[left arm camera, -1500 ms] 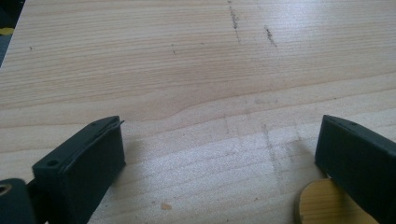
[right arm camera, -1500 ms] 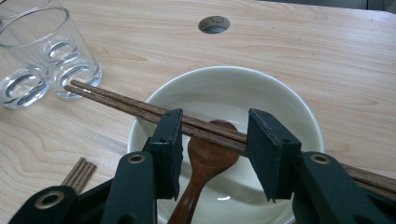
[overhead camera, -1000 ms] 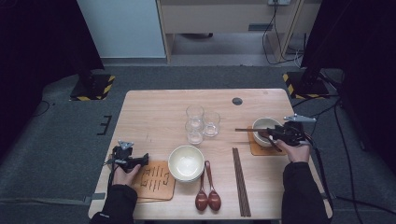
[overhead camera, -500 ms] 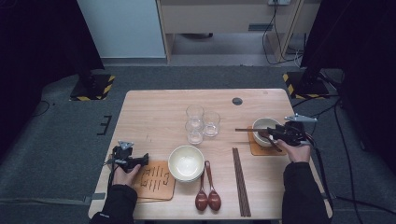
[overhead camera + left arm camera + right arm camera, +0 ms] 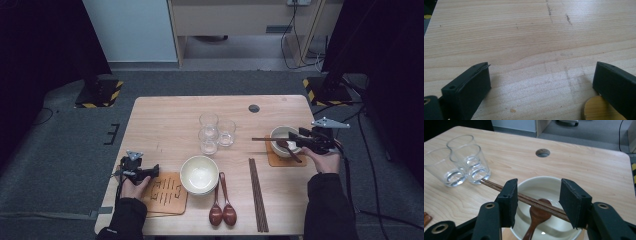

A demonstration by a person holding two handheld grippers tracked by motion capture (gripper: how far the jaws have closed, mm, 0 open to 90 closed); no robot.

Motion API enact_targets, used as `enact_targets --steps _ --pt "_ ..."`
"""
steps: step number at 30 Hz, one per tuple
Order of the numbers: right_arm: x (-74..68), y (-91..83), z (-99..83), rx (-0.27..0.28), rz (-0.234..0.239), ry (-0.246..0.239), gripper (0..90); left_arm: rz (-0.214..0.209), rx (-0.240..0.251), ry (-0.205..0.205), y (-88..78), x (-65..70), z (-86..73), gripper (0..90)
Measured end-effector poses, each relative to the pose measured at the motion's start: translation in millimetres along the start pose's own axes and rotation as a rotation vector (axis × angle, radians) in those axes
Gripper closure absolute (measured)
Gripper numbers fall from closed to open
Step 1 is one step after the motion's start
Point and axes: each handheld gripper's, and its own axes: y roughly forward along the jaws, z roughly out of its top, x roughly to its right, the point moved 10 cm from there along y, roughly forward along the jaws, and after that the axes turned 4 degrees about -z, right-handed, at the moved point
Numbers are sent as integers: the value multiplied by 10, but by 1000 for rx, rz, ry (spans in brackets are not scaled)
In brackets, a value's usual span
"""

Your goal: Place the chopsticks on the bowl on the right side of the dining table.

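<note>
1. Nearest to you, two dark wooden spoons (image 5: 222,206) lie side by side at the table's front edge, with a pair of chopsticks (image 5: 258,194) laid lengthwise just to their right.
2. Your left gripper (image 5: 143,171) rests at the front left, its jaws spread wide over bare wood with nothing between them; the left gripper view shows a rounded corner of the wooden coaster (image 5: 599,110) by one jaw.
3. That coaster (image 5: 167,192) lies just beside your left hand, and a cream bowl (image 5: 199,174) stands touching its right edge.
4. Further on at the right, your right gripper (image 5: 537,202) sits over the white bowl (image 5: 544,185). Its jaws have just been opening; the second chopstick pair (image 5: 534,201) runs between them across the bowl's rim, and the pads stand apart rather than pressing on it.
5. Inside that bowl a brown spoon (image 5: 537,213) leans under the sticks; the bowl stands on an orange mat (image 5: 272,159).
6. Past the sticks' tips, three clear glasses (image 5: 215,131) cluster at the table's (image 5: 165,115) middle.
7. Farthest, a round hole (image 5: 254,108) marks the back of the tabletop.
</note>
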Motion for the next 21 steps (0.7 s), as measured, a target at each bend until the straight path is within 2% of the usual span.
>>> enact_targets --steps 7,21 --pt "-143 -90 169 32 34 -17 442 0 0 0 0 0 0 2" --pt "-284 -154 416 73 61 -16 387 0 0 0 0 0 0 3"
